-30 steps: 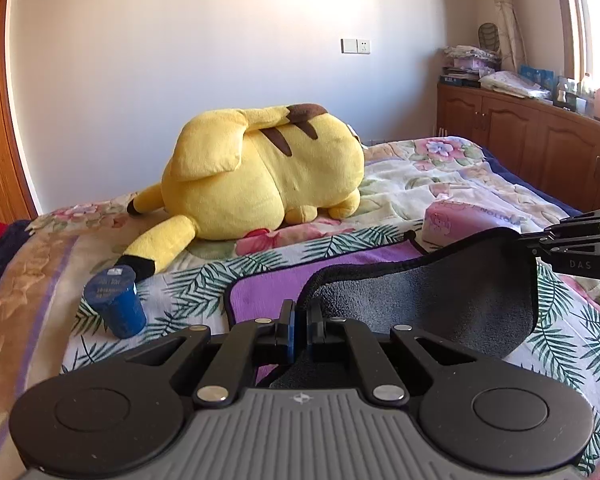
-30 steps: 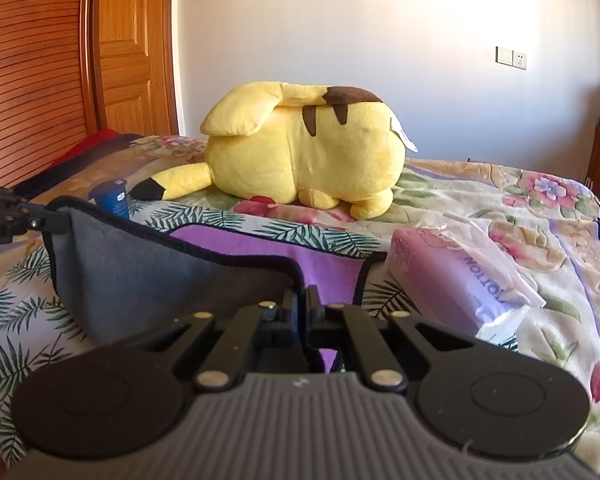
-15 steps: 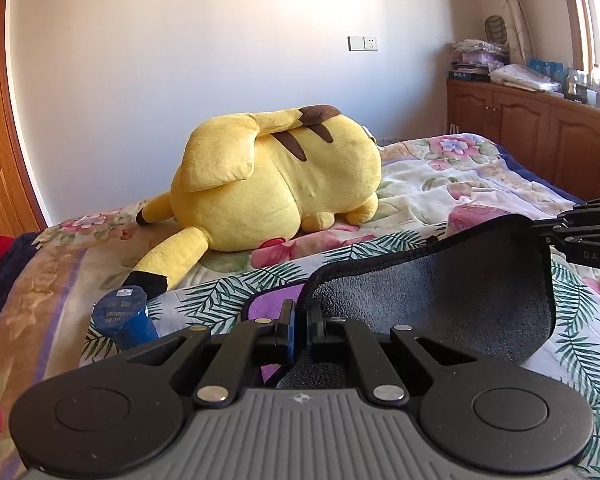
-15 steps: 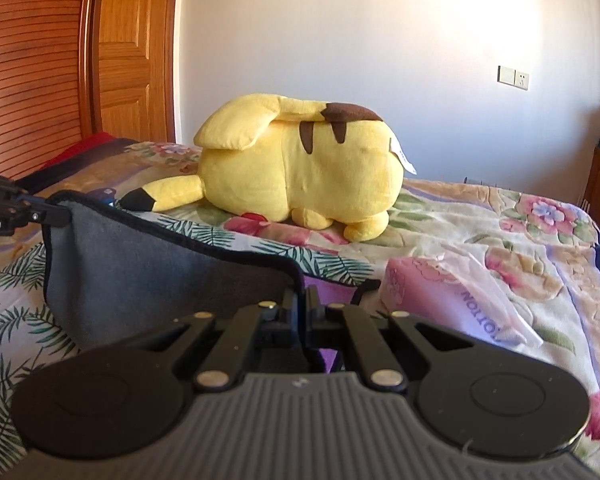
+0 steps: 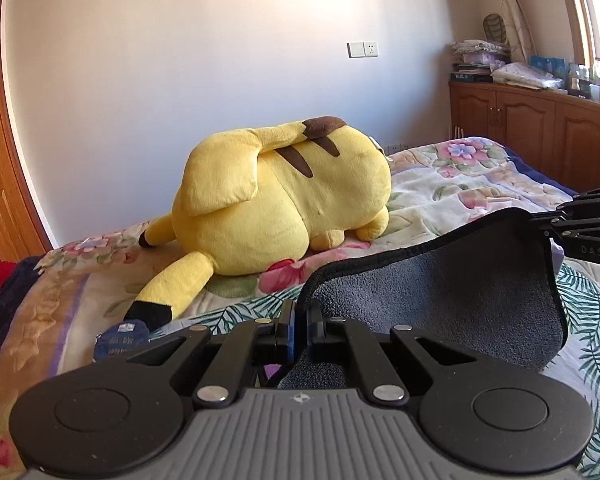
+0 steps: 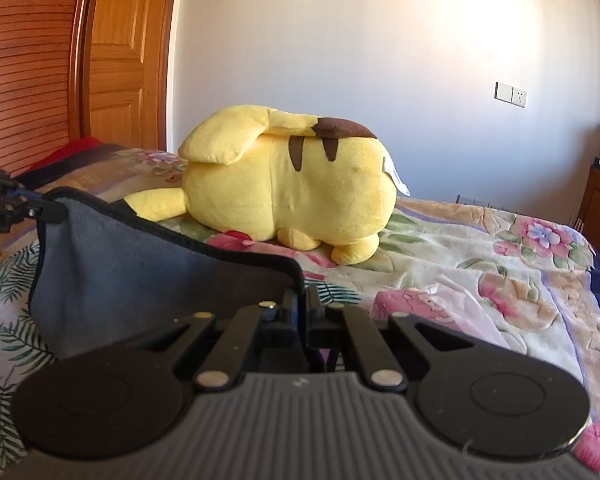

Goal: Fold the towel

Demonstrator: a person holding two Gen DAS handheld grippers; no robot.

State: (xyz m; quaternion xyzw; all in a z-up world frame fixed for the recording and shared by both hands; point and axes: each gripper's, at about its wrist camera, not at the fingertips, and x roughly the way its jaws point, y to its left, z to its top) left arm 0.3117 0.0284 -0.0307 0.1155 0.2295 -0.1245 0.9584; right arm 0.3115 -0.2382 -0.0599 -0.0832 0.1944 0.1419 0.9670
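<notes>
Now both grippers, left gripper (image 5: 300, 312) and right gripper (image 6: 300, 300), clamped on towel (image 5: 440, 292) corners; edge carried farther across bed (image 6: 480, 260) toward plush toy (image 5: 284, 192), purple side covered. Fold nearing completion.

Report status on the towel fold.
Left gripper and right gripper shut on towel corners. Edge lifted off bed. Plush toy ahead, clear.
</notes>
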